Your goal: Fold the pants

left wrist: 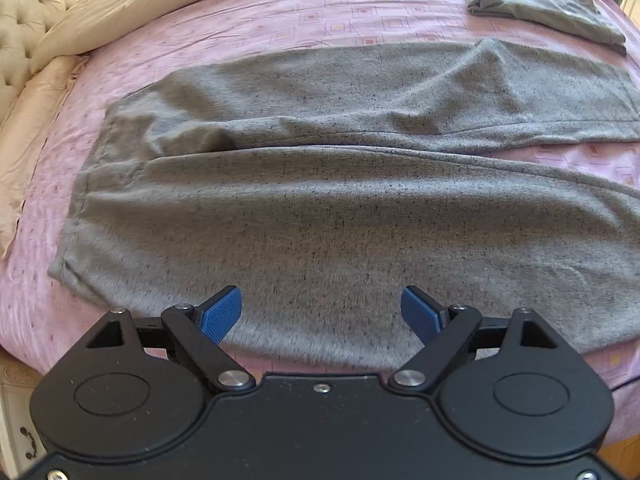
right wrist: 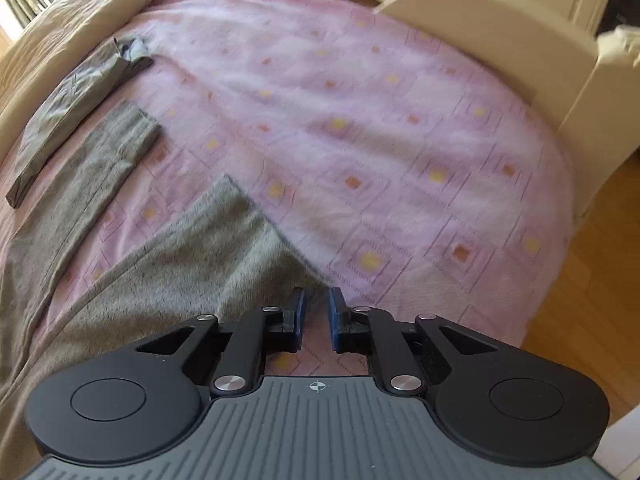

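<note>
A: Pink sheet [right wrist: 400, 128] over the bed, beige duvet [left wrist: 132, 4] bunched at the far side, cream footboard [right wrist: 492, 40] to the right. Folded grey garment [left wrist: 548, 0] parked beyond the pants, well apart from both grippers. Nothing blocking.

B: And the pants [left wrist: 320, 208]?

A: Spread flat across the sheet, waistband left, legs running right with a strip of pink between them.

B: Jaws?

A: Left gripper [left wrist: 322, 312] wide, hanging over the near leg's edge, gripping nothing. Right gripper [right wrist: 316, 320] narrow, near cuff's corner just beside the left pad, only sheet visible in the gap. Can't tell about contact.
</note>
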